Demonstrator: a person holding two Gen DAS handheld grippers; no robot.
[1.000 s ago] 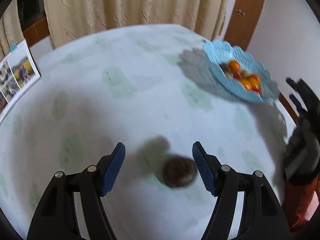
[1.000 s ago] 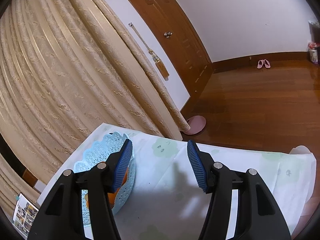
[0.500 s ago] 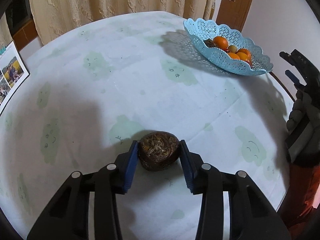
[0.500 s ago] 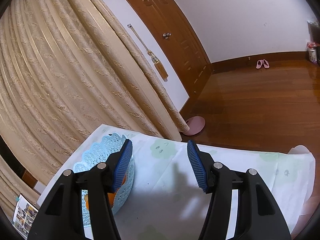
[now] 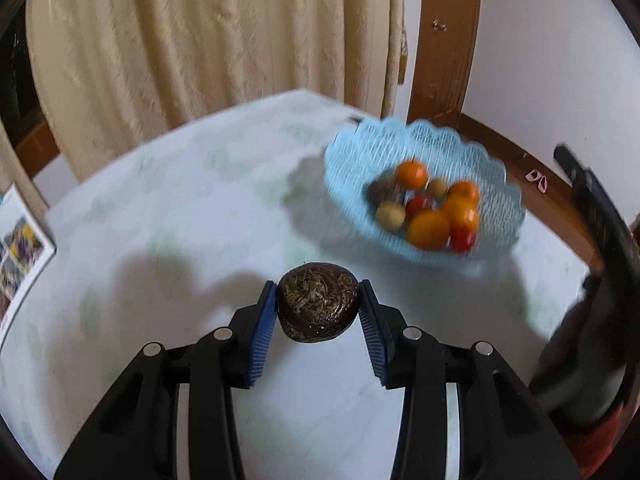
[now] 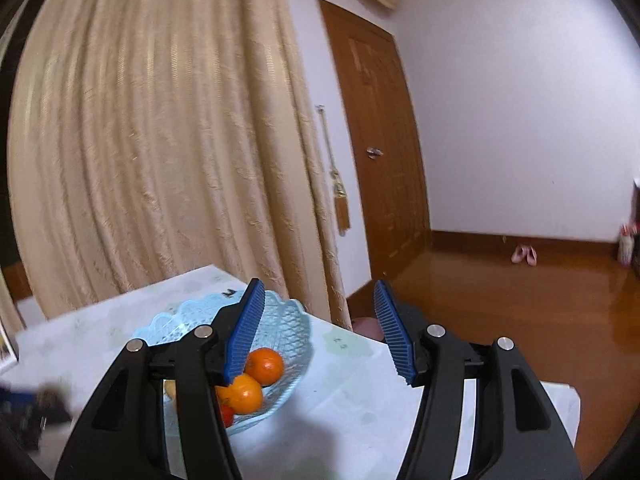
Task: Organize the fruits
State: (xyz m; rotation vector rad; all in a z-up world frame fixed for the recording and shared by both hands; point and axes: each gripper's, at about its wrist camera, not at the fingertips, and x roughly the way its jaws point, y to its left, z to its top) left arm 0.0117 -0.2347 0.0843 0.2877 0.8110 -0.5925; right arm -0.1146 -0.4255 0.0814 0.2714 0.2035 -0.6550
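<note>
My left gripper (image 5: 318,284) is shut on a dark brown round fruit (image 5: 316,308), which hangs above the pale tablecloth (image 5: 180,208). Ahead and to the right stands a light blue lattice basket (image 5: 492,176) holding oranges (image 5: 428,228), small red fruits and yellowish ones. In the right wrist view the basket (image 6: 288,328) lies under and left of my right gripper (image 6: 319,283), whose jaws are opening with nothing between them. The left finger hides part of the oranges (image 6: 264,366). At the left edge of that view the left gripper shows only as a dark blur.
A sheet of photos (image 5: 20,240) lies at the table's left edge. Cream curtains (image 5: 200,40) hang behind the table, and a wooden door (image 6: 380,160) stands to their right. The table's far corner (image 6: 360,340) drops to a wooden floor.
The left gripper closed on the brown fruit, lifted it off the cloth and carried it toward the basket. The right gripper rose and rolled, so its view now stands more upright.
</note>
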